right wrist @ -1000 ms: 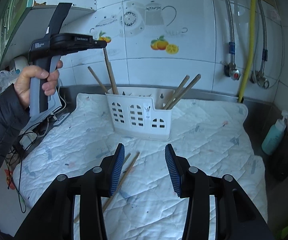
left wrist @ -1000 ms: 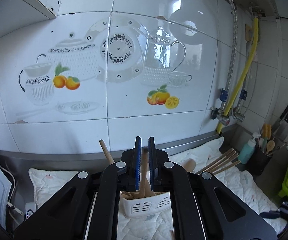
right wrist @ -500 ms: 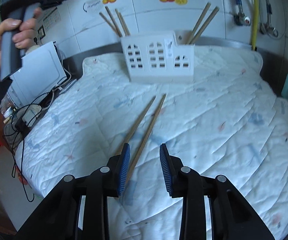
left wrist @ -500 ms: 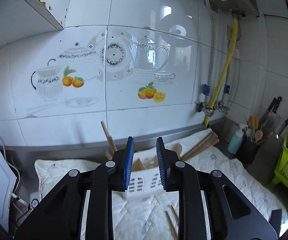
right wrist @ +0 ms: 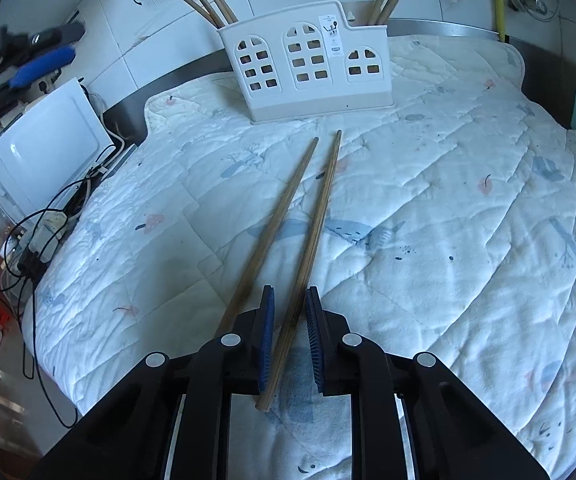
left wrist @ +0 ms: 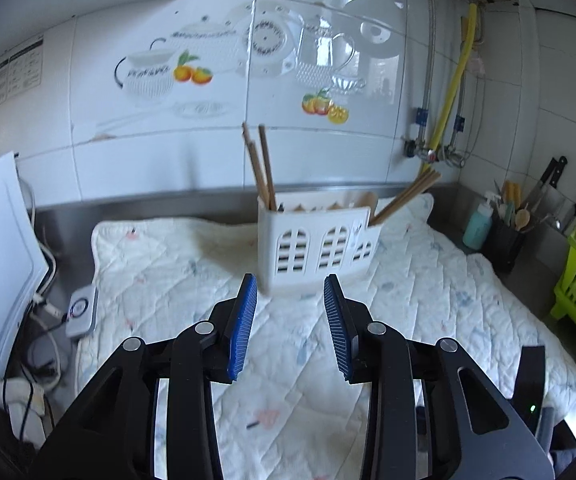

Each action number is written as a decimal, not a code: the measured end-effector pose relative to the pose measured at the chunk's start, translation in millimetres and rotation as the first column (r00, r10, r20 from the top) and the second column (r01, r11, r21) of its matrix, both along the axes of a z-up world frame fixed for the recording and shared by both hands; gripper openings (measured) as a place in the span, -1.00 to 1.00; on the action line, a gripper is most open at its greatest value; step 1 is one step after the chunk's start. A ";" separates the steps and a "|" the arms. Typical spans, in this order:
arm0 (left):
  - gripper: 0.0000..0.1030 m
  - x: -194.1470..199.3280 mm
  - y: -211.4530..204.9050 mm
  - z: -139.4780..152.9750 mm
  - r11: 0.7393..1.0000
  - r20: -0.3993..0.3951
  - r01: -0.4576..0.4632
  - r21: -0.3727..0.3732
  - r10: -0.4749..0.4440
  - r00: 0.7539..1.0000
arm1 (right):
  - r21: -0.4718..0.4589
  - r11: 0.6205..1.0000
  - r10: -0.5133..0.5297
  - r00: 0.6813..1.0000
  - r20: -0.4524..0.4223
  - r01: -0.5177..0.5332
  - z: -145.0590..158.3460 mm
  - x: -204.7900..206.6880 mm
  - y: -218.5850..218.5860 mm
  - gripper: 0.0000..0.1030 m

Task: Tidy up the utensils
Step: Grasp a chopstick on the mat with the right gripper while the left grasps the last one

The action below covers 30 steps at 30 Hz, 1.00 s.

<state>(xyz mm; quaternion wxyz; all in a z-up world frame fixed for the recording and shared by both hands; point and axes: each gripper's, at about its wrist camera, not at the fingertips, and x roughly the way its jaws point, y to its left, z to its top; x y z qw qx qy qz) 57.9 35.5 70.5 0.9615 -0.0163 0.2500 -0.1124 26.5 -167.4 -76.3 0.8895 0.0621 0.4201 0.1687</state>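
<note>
Bright, even daylight throughout. Window glare mirrored on the glossy wall tiles point(left wrist: 352, 40) in the left wrist view, washing out part of the printed decoration. Soft motion blur there on the utensil holder point(left wrist: 316, 240) and quilted mat point(left wrist: 168, 264). Sharper in the right wrist view (only the upper left corner smeared). Faint, diffuse shadows. Strong fisheye bending and dark vignetting at all edges.

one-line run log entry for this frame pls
left gripper: open, empty, jaws just opened | right gripper: closing around one wooden chopstick on quilted white mat | white plastic utensil caddy: upright
</note>
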 end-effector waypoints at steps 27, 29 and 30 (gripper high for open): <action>-0.37 -38.7 -92.9 -144.5 0.984 -0.263 0.170 -0.052 -0.177 0.948 | -0.041 0.995 -0.090 0.994 0.058 0.092 0.5 -29.9 -53.4 -0.87; -0.40 -36.7 -96.1 -149.2 0.984 -0.273 0.168 -0.052 -0.176 0.946 | -0.031 0.995 -0.093 0.994 0.055 0.095 -0.3 -31.2 -55.6 -0.86; -0.43 -35.7 -97.4 -151.3 0.985 -0.276 0.166 -0.052 -0.174 0.945 | -0.027 0.995 -0.095 0.994 0.055 0.096 -0.7 -32.2 -56.9 -0.85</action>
